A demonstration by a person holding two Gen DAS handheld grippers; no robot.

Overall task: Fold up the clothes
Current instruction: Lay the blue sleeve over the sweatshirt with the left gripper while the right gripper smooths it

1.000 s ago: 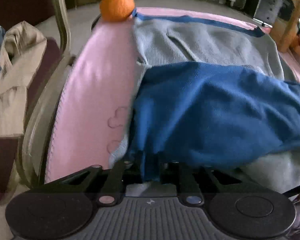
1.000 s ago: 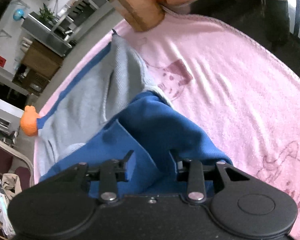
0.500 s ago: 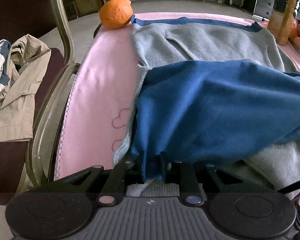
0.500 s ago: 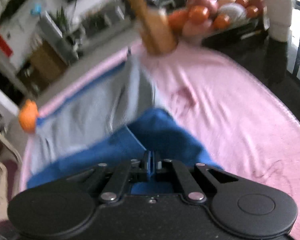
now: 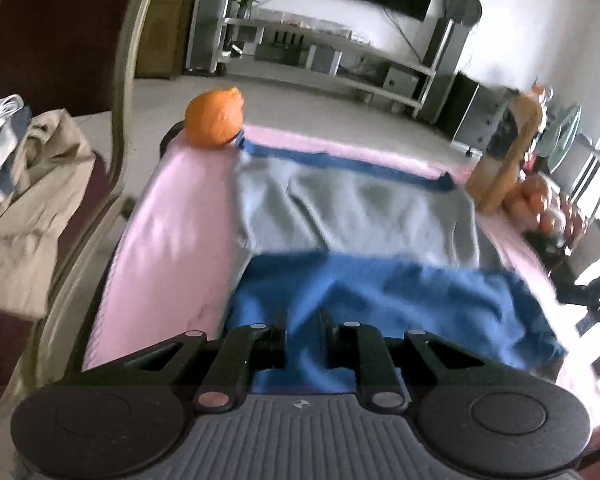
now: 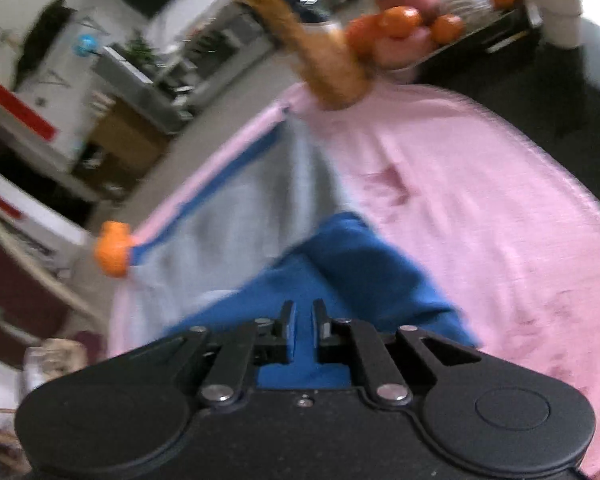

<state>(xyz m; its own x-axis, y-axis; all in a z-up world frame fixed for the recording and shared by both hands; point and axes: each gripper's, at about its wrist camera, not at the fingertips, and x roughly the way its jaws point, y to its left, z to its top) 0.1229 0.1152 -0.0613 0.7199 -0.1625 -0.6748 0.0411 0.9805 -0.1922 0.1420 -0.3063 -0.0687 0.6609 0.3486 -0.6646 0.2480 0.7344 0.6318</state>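
While the blue-and-grey garment (image 5: 352,216) lies spread ahead of both grippers, its blue folded flap (image 5: 388,300) sits nearest you, directly under and beyond the fingertips, with the grey part further out and the blue hem band (image 5: 340,162) at the far edge. Its long axis runs across your view, side to side, so the fold line lies crosswise to both grippers. Your left gripper (image 5: 303,334) stands partly open with blue cloth showing in the gap; whether it pinches that cloth or merely hovers above it, you cannot tell. Your right gripper (image 6: 303,320) is parted only narrowly, blue cloth between the fingers, and contact is equally unclear. Both sit at the near blue edge, neither clearly closer, left towards the garment's left side. Underneath lies the pink blanket (image 5: 180,216) covering the table. An orange (image 5: 214,118) rests at the far left corner, touching the hem; a fruit tray (image 6: 440,12) stands far right.
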